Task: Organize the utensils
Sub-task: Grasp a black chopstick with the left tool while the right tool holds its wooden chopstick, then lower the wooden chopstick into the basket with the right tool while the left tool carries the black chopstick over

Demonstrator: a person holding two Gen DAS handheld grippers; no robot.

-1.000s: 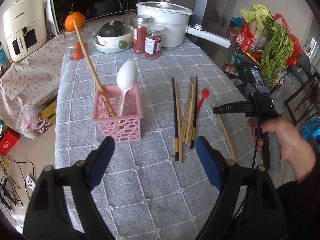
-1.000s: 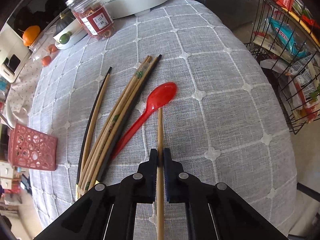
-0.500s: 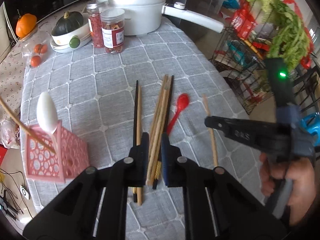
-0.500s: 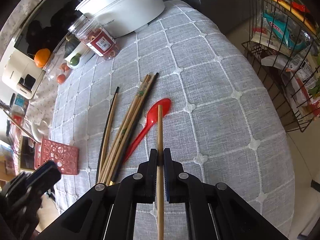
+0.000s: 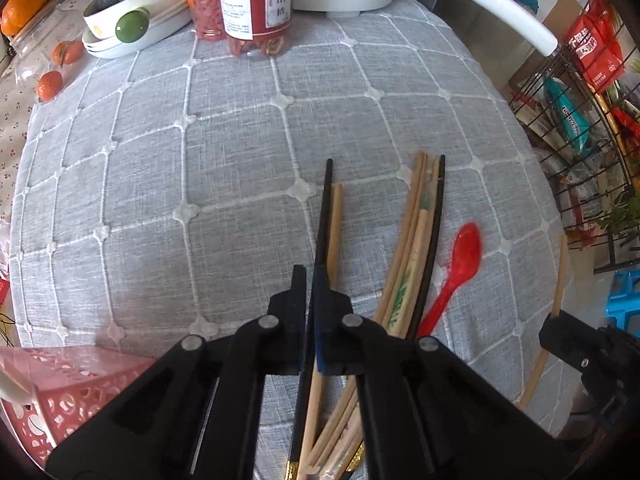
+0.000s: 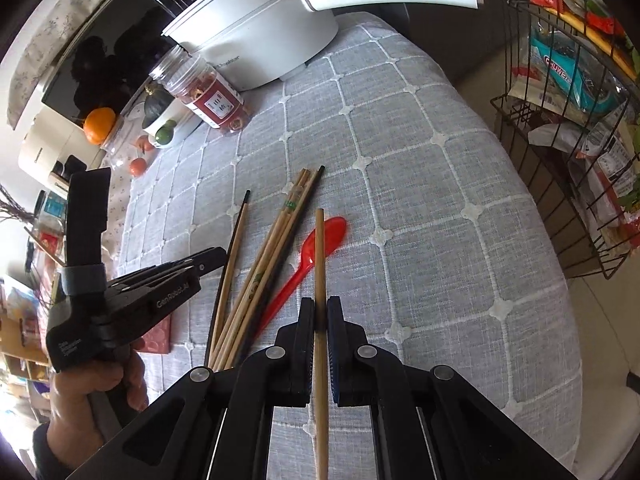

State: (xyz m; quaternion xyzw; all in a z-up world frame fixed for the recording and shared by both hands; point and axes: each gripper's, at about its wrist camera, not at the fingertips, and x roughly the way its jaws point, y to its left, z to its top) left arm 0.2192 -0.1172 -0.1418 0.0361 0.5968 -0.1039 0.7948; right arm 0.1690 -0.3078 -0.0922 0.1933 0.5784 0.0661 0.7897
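My left gripper (image 5: 310,274) is shut with nothing in it. Its tips hang low over a black chopstick (image 5: 326,208) that lies on the grey checked cloth beside a pale one. From the right wrist view, the left gripper (image 6: 218,254) sits in a person's hand just left of that chopstick. A bundle of several wooden and black chopsticks (image 5: 416,240) lies to the right, and a red spoon (image 5: 460,256) beyond it. My right gripper (image 6: 320,308) is shut on a wooden chopstick (image 6: 319,248), held above the red spoon (image 6: 336,228). The pink basket (image 5: 60,384) stands at lower left.
A white pot (image 6: 256,36) with a long handle, two red-filled jars (image 5: 256,8) and a bowl with a squash (image 5: 132,4) line the far side. A wire rack (image 6: 560,140) of packets stands off the table's right edge. Small oranges (image 5: 50,84) lie far left.
My left gripper has closed and swung right and down, from in front of the pink basket to over the loose chopsticks. My right gripper has lifted its wooden chopstick slightly.
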